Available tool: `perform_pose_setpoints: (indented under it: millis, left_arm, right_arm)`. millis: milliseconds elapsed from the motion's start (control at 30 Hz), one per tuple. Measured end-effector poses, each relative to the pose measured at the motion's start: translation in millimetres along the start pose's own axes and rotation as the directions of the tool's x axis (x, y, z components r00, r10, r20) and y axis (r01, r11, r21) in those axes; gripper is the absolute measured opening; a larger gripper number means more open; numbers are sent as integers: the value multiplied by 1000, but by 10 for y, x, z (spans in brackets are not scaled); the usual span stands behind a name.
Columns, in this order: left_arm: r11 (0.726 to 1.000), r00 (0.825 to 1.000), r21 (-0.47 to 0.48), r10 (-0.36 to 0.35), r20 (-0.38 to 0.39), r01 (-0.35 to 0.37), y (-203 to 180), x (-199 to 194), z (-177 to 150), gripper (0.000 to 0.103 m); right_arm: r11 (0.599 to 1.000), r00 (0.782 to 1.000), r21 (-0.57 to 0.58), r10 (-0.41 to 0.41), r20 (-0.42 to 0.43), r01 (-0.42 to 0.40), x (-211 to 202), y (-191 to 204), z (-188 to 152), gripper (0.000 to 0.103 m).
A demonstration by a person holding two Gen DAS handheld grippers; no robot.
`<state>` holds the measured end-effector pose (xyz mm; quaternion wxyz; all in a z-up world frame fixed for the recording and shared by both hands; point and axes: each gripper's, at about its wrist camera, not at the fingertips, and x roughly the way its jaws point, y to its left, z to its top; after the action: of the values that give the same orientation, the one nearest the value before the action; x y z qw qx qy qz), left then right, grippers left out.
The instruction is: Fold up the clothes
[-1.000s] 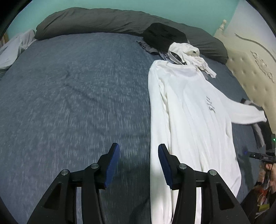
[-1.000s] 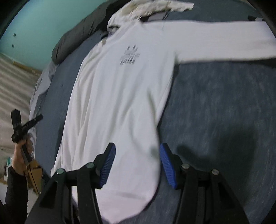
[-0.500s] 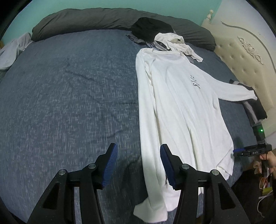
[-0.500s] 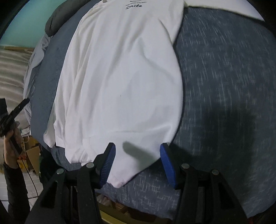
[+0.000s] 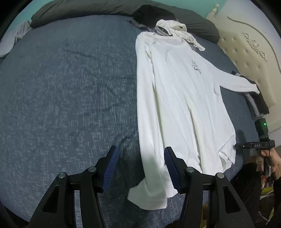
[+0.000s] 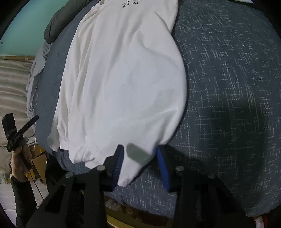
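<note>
A white long-sleeved shirt (image 5: 175,96) lies flat on the blue bed (image 5: 70,87), collar at the far end. One sleeve is folded down along its body, and the cuff (image 5: 149,196) rests near the bed's near edge. My left gripper (image 5: 140,149) hovers open above that sleeve without touching it. In the right wrist view the shirt (image 6: 123,79) fills the middle. Its hem corner (image 6: 133,166) lies between the jaws of my right gripper (image 6: 138,149). Those jaws are closing, with slack still visible beside the pads.
A black garment (image 5: 154,14) and a crumpled white one (image 5: 172,28) are piled at the shirt's collar, in front of a dark bolster (image 5: 87,8). Folded dark clothes (image 5: 256,105) lie by the cream headboard (image 5: 245,52). A person's hand (image 6: 19,157) shows off the bed edge.
Both grippers pulled back toward the near bed edge and sank. The sleeve cuff came into the left view. The right jaws came down over the hem corner and narrowed.
</note>
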<state>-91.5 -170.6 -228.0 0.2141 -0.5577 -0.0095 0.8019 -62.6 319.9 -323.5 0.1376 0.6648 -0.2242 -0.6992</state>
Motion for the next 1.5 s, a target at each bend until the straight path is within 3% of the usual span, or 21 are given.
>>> perform_pose_setpoints:
  millis: [67,167,533,900,1100,1133,1167,1233,1500]
  left_arm:
    - [1000,1000,-4,0,-12,0,-16,53,-53,58]
    - [1000,1000,8,4,-27,-4,-49,105,-100,58]
    - [1000,1000,-2,5,-23,-5,-41,78,-123,58]
    - [1000,1000,0,-5,-23,5,-96,77,-127,58]
    - [1000,999,16,-6,-32,7,-102,90,-113,58]
    - [1000,999,17,-7,-37,8,-98,104,-114,58]
    - [1000,999,18,-8,-43,9,-95,122,-117,58]
    - [1000,998,25,-9,-61,10,-88,175,-129,58]
    - [1000,987,15,-20,-157,22,14,571,-186,58]
  right_arm:
    - [1000,1000,1,3,12,-3,-3,-4,-10,15]
    - [1000,999,-13,8,37,-7,-53,17,-29,4]
    - [999,990,-35,30,136,-26,-559,-47,-122,1]
    - [994,980,78,-84,181,71,-737,-560,-172,1]
    - [995,979,79,-75,192,61,-802,-528,-193,6]
    - [995,978,76,-75,194,61,-827,-518,-190,12]
    - [996,979,76,-67,192,53,-830,-507,-187,25]
    - [996,981,77,-51,187,37,-833,-484,-181,35]
    - [997,982,72,-30,189,17,-803,-435,-160,35]
